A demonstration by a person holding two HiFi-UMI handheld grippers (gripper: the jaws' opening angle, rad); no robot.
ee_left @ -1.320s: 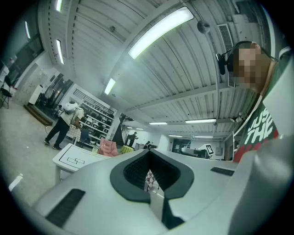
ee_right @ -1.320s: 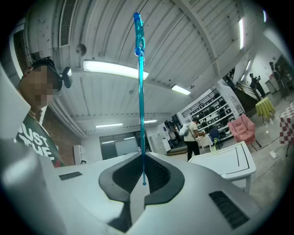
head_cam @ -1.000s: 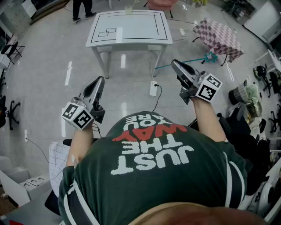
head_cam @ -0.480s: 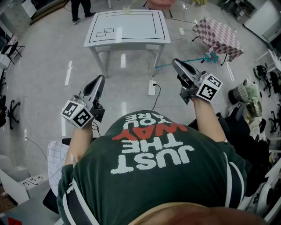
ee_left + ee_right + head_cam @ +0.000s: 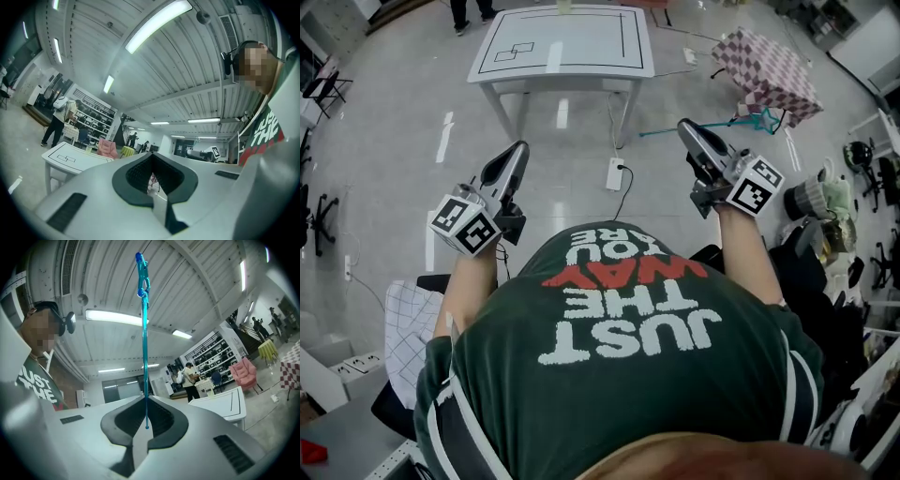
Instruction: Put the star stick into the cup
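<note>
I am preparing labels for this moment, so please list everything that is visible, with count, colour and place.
table: one, white, on the floor ahead
cup: one, pale, table's far edge
checked cloth: one, dark and white, right of table
power strip: one, white, floor
armchair: one, pink, beyond table
star stick: one, teal, between the jaws of the right gripper
shirt: one, dark green, person's torso
left gripper: one, grey, jaws together, empty
right gripper: one, grey, shut on star stick

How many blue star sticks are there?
1. The star stick stands upright, pinched in the right gripper, whose jaws are shut on it. Others may be hidden.
</note>
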